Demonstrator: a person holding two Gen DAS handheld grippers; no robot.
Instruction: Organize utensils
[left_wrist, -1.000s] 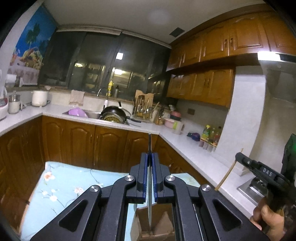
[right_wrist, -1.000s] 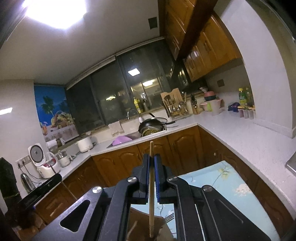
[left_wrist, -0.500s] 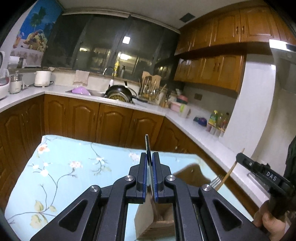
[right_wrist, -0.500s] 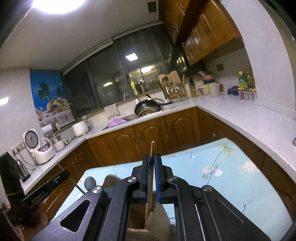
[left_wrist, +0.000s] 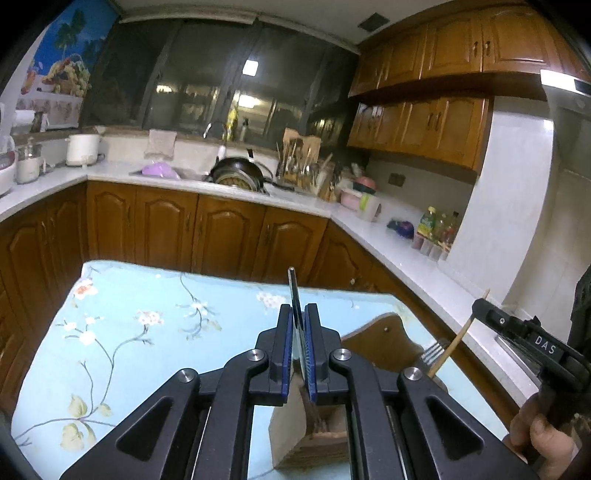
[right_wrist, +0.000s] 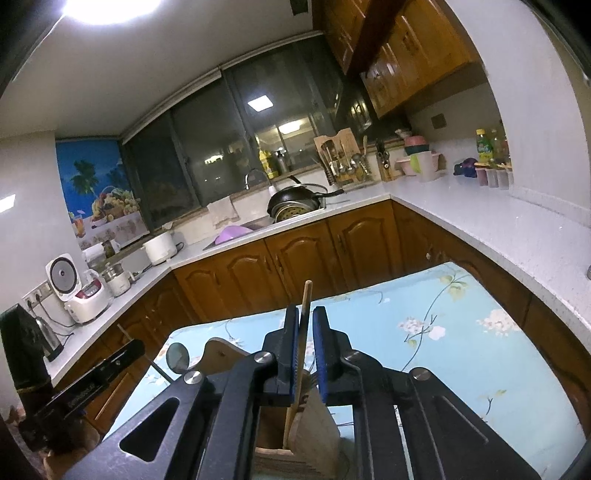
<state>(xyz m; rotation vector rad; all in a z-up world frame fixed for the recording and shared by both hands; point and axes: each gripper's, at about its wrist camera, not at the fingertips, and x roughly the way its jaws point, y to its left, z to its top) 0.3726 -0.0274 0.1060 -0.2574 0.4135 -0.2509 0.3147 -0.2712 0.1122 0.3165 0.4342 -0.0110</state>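
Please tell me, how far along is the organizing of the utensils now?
Done: a fork and a spoon stand in the wooden holder. In hand: the left gripper, around a metal utensil, and the right gripper, around a wooden stick, have just been opening; both pieces reach down into the holder. Left: pulling both grippers away; no other loose utensils show.

Your left wrist view looks along its fingers, tilted slightly down, close over the wooden utensil holder (left_wrist: 314, 435) on the floral tablecloth (left_wrist: 147, 332), facing the sink counter (left_wrist: 236, 192). Your right wrist view faces the same counter (right_wrist: 303, 214) from the table's right side. Both share the holder (right_wrist: 314, 424), cloth, window and counter corner; each shows the other gripper at its frame edge.
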